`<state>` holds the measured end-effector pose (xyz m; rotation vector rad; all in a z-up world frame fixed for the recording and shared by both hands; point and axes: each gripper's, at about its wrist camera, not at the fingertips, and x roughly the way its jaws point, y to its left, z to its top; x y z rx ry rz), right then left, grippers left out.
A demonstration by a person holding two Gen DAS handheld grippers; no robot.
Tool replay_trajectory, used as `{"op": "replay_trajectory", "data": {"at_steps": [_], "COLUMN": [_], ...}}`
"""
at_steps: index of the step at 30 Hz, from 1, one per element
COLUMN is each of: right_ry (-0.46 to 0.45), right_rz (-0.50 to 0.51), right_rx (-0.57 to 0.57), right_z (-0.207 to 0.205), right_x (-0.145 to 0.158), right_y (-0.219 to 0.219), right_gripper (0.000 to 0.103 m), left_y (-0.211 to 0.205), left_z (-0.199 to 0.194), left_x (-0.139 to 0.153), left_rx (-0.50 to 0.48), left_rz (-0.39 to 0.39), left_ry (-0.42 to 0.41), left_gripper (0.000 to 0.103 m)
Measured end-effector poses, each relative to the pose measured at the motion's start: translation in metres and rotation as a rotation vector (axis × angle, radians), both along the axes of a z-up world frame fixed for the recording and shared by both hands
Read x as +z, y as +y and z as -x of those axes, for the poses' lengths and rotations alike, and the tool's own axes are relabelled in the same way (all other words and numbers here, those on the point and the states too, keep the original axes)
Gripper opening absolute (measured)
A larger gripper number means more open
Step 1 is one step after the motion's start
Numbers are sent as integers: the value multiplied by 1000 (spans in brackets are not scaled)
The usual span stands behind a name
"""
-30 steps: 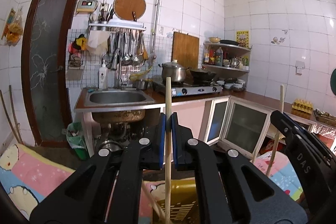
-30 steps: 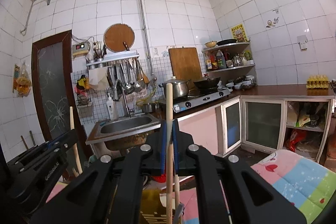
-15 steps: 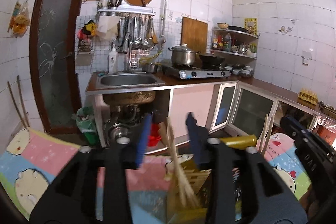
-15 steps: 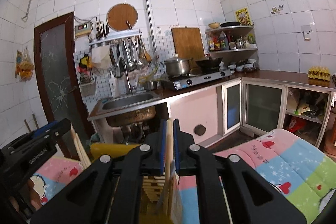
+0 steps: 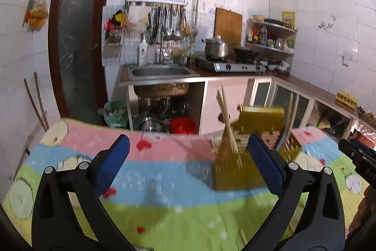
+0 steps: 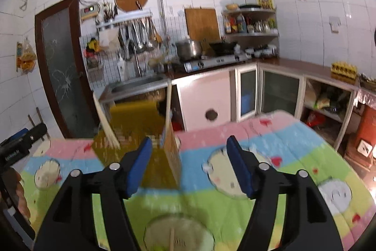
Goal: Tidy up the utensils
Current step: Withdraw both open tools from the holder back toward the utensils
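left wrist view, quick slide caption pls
Left tool opening, empty, over the cartoon blanket; chopsticks stand in the gold holder.

A home kitchen: white-tiled walls, a steel sink [image 5: 162, 72], a gas stove [image 5: 231, 66] with pots, hanging ladles [image 5: 169, 25].

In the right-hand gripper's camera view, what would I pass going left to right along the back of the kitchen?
Dark door → hanging utensil rack → wooden cutting board → corner shelf of bottles → egg carton.
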<state>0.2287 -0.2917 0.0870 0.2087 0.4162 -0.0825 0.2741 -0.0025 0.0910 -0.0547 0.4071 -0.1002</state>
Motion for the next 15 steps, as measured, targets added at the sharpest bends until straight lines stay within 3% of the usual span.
{"op": "replay_trajectory", "data": {"at_steps": [8,15], "right_ry": [103,164], "right_rz": [22,12], "right_rx": [12,9], "right_z": [32,43], "right_x": [-44,-79], "right_y": [6,9], "right_gripper": [73,74], "left_y": [-3,-17], "left_z": [29,42], "left_x": [-45,-75], "left_rx": [-13,-15], "left_rz": [-13,-40], "left_ry": [125,185], "left_gripper": [98,98]}}
